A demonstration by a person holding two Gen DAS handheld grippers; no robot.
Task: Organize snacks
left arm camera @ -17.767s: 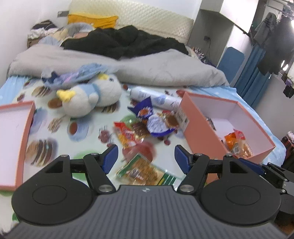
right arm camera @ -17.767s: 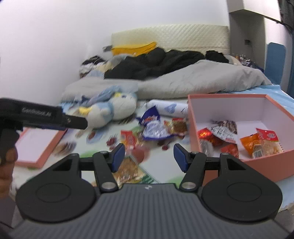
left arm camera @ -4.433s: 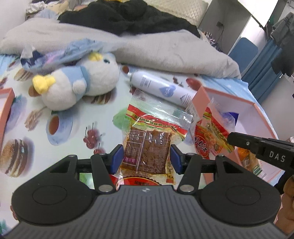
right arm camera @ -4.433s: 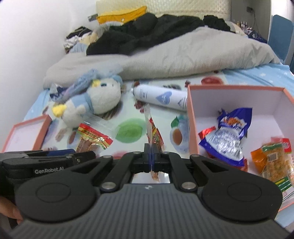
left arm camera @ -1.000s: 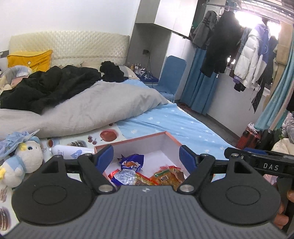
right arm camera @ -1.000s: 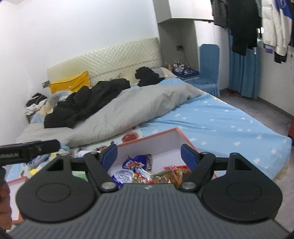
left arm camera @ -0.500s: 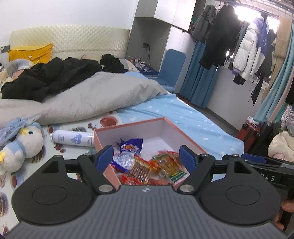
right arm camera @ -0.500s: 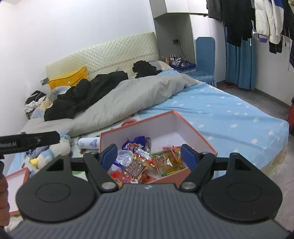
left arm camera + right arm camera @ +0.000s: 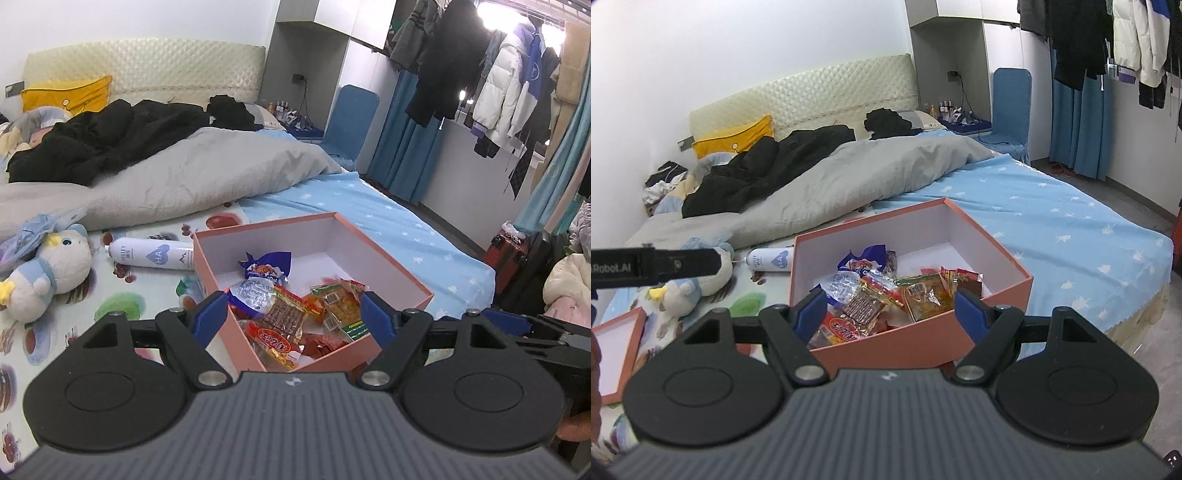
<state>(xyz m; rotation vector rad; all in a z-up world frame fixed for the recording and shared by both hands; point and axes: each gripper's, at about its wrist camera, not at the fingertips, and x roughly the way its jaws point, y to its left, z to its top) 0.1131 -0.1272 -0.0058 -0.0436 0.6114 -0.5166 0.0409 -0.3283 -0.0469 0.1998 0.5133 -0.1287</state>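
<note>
The pink box (image 9: pixel 388 254) stands open on the bed with several snack packets in it: a blue packet (image 9: pixel 266 266), a brown one (image 9: pixel 288 312) and an orange one (image 9: pixel 340 302). My left gripper (image 9: pixel 293 315) hovers just before the box's near corner, its jaws opening with nothing between them. In the right wrist view the same box (image 9: pixel 905 343) and its snack packets (image 9: pixel 862 306) lie right ahead. My right gripper (image 9: pixel 892 312) is open and empty above the near wall.
A plush toy (image 9: pixel 48 266) and a white spray bottle (image 9: pixel 151 254) lie left of the box. The box lid (image 9: pixel 617 343) rests at the far left. A grey duvet (image 9: pixel 184 184) covers the bed behind. A red suitcase (image 9: pixel 506 251) stands on the floor at the right.
Both grippers have sunk toward the box, which now shows larger and closer in each view. Nothing was picked up or let go.
</note>
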